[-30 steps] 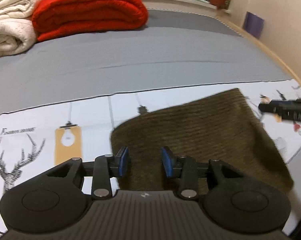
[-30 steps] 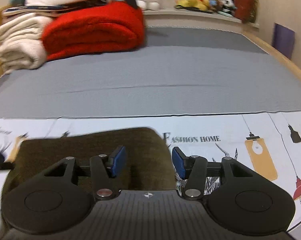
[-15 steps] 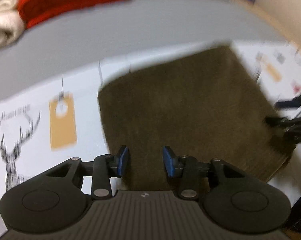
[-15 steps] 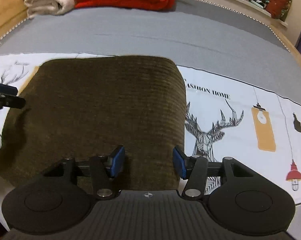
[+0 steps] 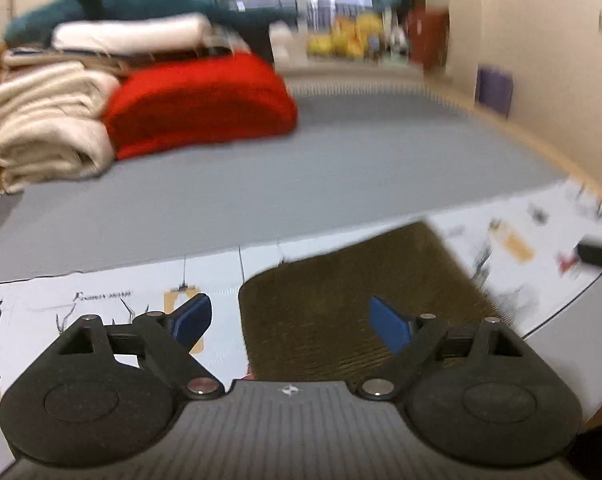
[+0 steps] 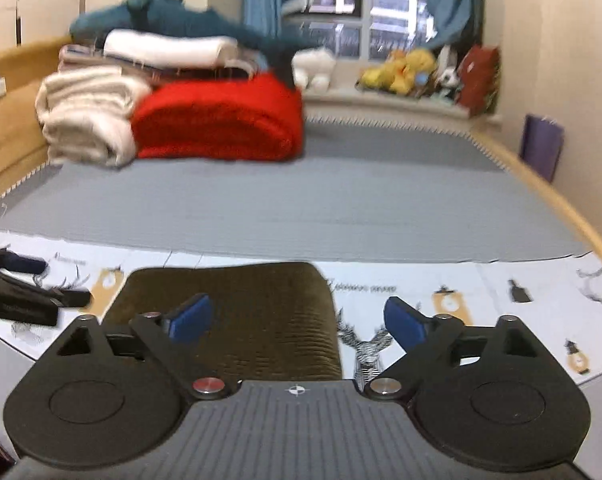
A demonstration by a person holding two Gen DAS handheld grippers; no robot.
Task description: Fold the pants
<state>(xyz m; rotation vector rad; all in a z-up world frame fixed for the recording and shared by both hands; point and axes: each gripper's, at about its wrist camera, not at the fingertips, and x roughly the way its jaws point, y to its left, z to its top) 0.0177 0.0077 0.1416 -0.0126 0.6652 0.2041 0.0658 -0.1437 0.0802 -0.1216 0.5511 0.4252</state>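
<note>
pants (image 5: 361, 312) near edge hidden behind gripper body, background blurred

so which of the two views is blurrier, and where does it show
Left wrist view is blurrier: the folded brown corduroy pants and red blanket smear sideways, with the printed sheet streaked. Right wrist view is sharper, soft mainly around the blanket pile; both bend at the fisheye edges.

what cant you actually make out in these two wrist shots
- Near edge of the folded pants: hidden under the gripper body in both wrist views.
- Printed lettering on the cloth: blurred and too small in both views.
- Plush toys on the window ledge: blurred, kinds unclear.
- Right gripper in the left wrist view: cut off by the frame edge, smeared.
- Lower items in the blanket stack: partly hidden by the red blanket.
</note>
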